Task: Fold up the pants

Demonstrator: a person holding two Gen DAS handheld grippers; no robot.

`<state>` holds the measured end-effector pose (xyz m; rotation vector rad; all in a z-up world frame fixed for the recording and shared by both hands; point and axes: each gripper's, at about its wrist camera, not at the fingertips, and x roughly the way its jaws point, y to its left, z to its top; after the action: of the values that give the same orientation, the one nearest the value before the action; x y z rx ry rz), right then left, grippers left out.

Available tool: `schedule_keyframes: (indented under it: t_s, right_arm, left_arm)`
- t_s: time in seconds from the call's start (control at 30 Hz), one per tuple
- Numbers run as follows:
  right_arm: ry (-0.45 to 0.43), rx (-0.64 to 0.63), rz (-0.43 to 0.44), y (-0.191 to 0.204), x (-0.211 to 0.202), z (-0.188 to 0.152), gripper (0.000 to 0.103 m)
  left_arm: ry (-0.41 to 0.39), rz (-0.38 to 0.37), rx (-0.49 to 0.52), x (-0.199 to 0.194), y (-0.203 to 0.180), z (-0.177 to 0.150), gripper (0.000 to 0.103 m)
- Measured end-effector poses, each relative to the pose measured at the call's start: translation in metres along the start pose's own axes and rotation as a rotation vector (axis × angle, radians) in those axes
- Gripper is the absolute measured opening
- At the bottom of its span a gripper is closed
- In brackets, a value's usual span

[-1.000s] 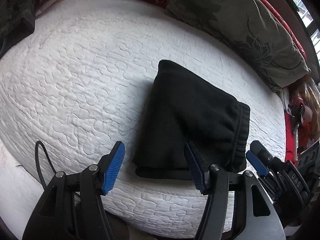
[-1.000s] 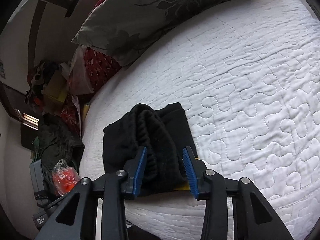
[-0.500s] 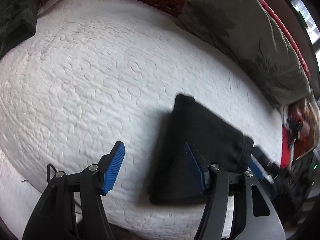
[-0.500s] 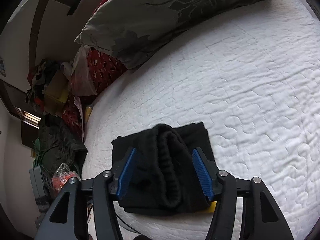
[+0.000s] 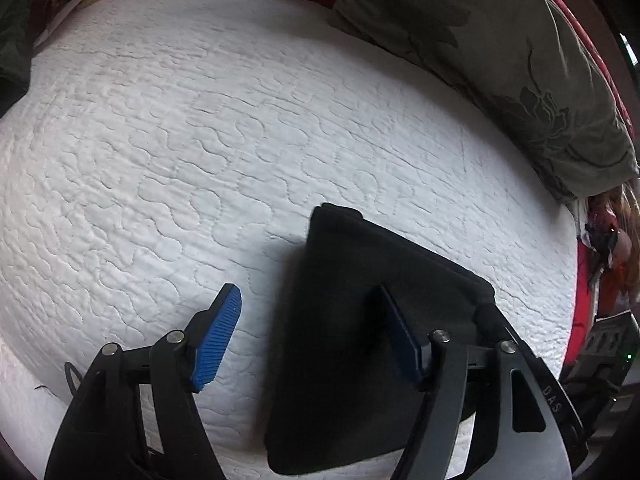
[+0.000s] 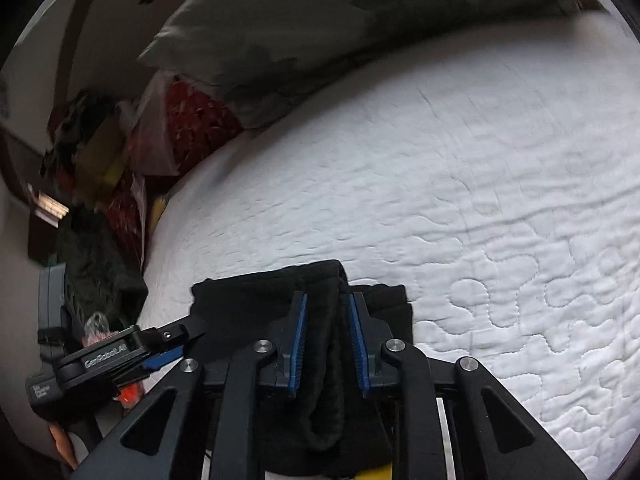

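Observation:
The black pants [image 5: 360, 320] lie folded into a thick bundle near the front edge of the white quilted bed. My left gripper [image 5: 308, 336] is open just above the bundle's left side; its right finger hangs over the cloth and holds nothing. In the right wrist view the pants [image 6: 248, 304] show their ribbed waistband end. My right gripper [image 6: 326, 344] is shut on that thick waistband edge, blue pads pressing the fabric from both sides. The left gripper [image 6: 160, 354] shows at the lower left of that view.
The white quilted mattress [image 5: 200, 140] spreads far and left of the pants. A grey-green flowered pillow [image 5: 500, 40] lies along the far right side. Red bedding, bags and clutter [image 6: 120, 168] stand beside the bed. A dark garment [image 5: 12, 40] lies at the far left.
My right gripper opened wide, moved in over the waistband and closed on it. My left gripper stayed open and shifted a little left, so the pants sit lower right in its view.

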<state>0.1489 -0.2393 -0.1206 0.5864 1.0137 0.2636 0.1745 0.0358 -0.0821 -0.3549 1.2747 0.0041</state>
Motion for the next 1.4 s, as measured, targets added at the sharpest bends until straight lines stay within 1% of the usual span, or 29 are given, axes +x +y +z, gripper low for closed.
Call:
schedule_keyframes:
  t_s: [0.07, 0.1, 0.13, 0.17, 0.2, 0.27, 0.3, 0.33, 0.4, 0.47, 0.6, 0.7, 0.77, 0.8, 0.83, 0.9, 0.97, 1.0, 1.07, 1.17, 1.27, 1.3, 1.4]
  right_arm:
    - [0.002, -0.016, -0.005, 0.003, 0.001, 0.0, 0.022]
    - [0.009, -0.029, -0.004, 0.006, -0.001, -0.001, 0.025]
    - [0.016, -0.032, 0.007, 0.008, -0.002, 0.0, 0.028]
    - [0.017, -0.027, 0.028, 0.008, -0.007, 0.0, 0.029]
    - [0.008, -0.007, 0.056, 0.006, -0.014, -0.001, 0.031]
    - [0.005, 0.025, 0.09, -0.003, -0.023, -0.004, 0.047]
    - [0.003, 0.039, 0.087, -0.008, -0.027, -0.006, 0.06]
    - [0.004, 0.044, 0.077, -0.011, -0.03, -0.009, 0.065]
    - [0.011, 0.028, 0.055, -0.017, -0.031, -0.017, 0.065]
    - [0.02, 0.02, 0.044, -0.019, -0.028, -0.023, 0.065]
    - [0.038, 0.028, 0.039, -0.019, -0.021, -0.031, 0.075]
    - [0.07, 0.056, 0.075, -0.018, -0.014, -0.032, 0.076]
    - [0.059, 0.104, 0.107, -0.023, -0.014, -0.031, 0.078]
    - [0.06, 0.144, 0.131, -0.028, -0.013, -0.031, 0.078]
    - [0.064, 0.156, 0.135, -0.029, -0.011, -0.031, 0.078]
    - [0.072, 0.129, 0.12, -0.025, -0.009, -0.031, 0.079]
    - [0.08, 0.063, 0.082, -0.016, -0.005, -0.032, 0.078]
    - [0.079, 0.01, 0.056, -0.011, -0.003, -0.034, 0.077]
    - [0.075, -0.018, 0.045, -0.01, 0.0, -0.036, 0.073]
    - [0.063, 0.028, 0.084, -0.02, 0.002, -0.038, 0.072]
    - [0.066, 0.028, 0.104, -0.024, 0.001, -0.038, 0.071]
    - [0.068, 0.027, 0.109, -0.025, 0.0, -0.038, 0.071]
    - [0.072, 0.035, 0.128, -0.029, 0.0, -0.038, 0.071]
  left_arm:
    - [-0.007, -0.009, -0.005, -0.006, 0.004, 0.001, 0.07]
    - [-0.018, -0.018, -0.011, -0.01, 0.01, -0.001, 0.07]
    - [-0.029, -0.029, -0.016, -0.015, 0.016, -0.003, 0.07]
    - [-0.039, -0.038, -0.02, -0.019, 0.022, -0.006, 0.07]
    - [-0.049, -0.042, -0.022, -0.022, 0.028, -0.008, 0.07]
    - [-0.06, -0.051, -0.032, -0.026, 0.037, -0.013, 0.07]
    - [-0.06, -0.064, -0.037, -0.025, 0.042, -0.016, 0.07]
    - [-0.058, -0.082, -0.045, -0.025, 0.046, -0.019, 0.07]
    - [-0.047, -0.113, -0.063, -0.021, 0.051, -0.023, 0.07]
    - [-0.036, -0.119, -0.065, -0.017, 0.053, -0.027, 0.07]
    - [-0.041, -0.145, -0.072, -0.017, 0.051, -0.032, 0.071]
    - [-0.01, -0.212, -0.095, -0.014, 0.057, -0.035, 0.071]
    - [0.006, -0.234, -0.115, -0.011, 0.059, -0.036, 0.071]
    - [0.006, -0.249, -0.138, -0.012, 0.062, -0.037, 0.071]
    - [0.0, -0.263, -0.152, -0.013, 0.064, -0.038, 0.071]
    - [-0.026, -0.284, -0.178, -0.02, 0.071, -0.042, 0.071]
    - [-0.026, -0.302, -0.177, -0.024, 0.075, -0.043, 0.071]
    - [-0.015, -0.31, -0.167, -0.024, 0.076, -0.043, 0.071]
    - [0.012, -0.299, -0.136, -0.02, 0.072, -0.042, 0.071]
    - [0.047, -0.292, -0.081, -0.01, 0.058, -0.042, 0.071]
    - [0.125, -0.329, -0.014, 0.006, 0.043, -0.047, 0.072]
    - [0.129, -0.316, 0.027, 0.008, 0.037, -0.049, 0.075]
    - [0.114, -0.279, 0.106, 0.006, 0.026, -0.051, 0.076]
